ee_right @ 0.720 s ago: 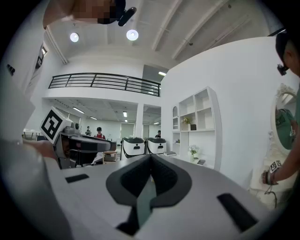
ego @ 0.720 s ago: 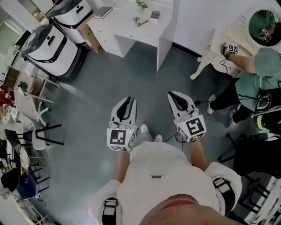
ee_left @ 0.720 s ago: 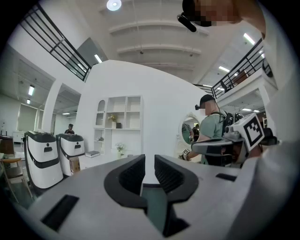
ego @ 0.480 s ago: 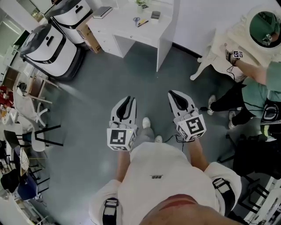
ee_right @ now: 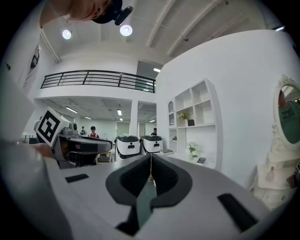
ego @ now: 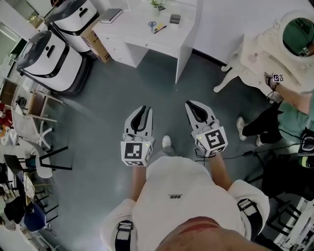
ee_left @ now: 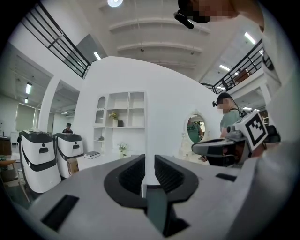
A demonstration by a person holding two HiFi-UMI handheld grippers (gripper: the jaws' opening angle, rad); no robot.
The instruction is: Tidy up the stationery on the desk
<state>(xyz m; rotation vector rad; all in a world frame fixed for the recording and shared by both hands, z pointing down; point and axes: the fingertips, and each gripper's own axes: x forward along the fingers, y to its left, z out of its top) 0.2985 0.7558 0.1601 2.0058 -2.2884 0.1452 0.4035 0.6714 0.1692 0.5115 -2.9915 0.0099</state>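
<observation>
Grey floor (ego: 147,88) fills the middle of the room, and a white desk (ego: 135,37) stands at its far side against a white wall, well apart from both grippers. On the desk top lie blue-handled scissors (ego: 152,24), too small to tell which way the blades point. Just right of them is a yellowish pen (ego: 160,28), its long axis slanting from near-left to far-right. A small dark box (ego: 175,18) sits farther right, and a book (ego: 110,14) lies at the desk's far-left end. A cardboard box (ego: 96,42) stands beside the desk's left side, with two white-and-black machines (ego: 46,55) left of that. To the right, a seated person in a green cap (ego: 298,33) is at a white ornate table (ego: 255,54), and a cable (ego: 245,155) runs over the floor near them. The left gripper (ego: 143,110) and the right gripper (ego: 193,105) are held side by side over the floor, both pointing toward the desk. The left's jaws stand a narrow slit apart with only the wall showing between them; the right's jaws are pressed together, holding nothing.
</observation>
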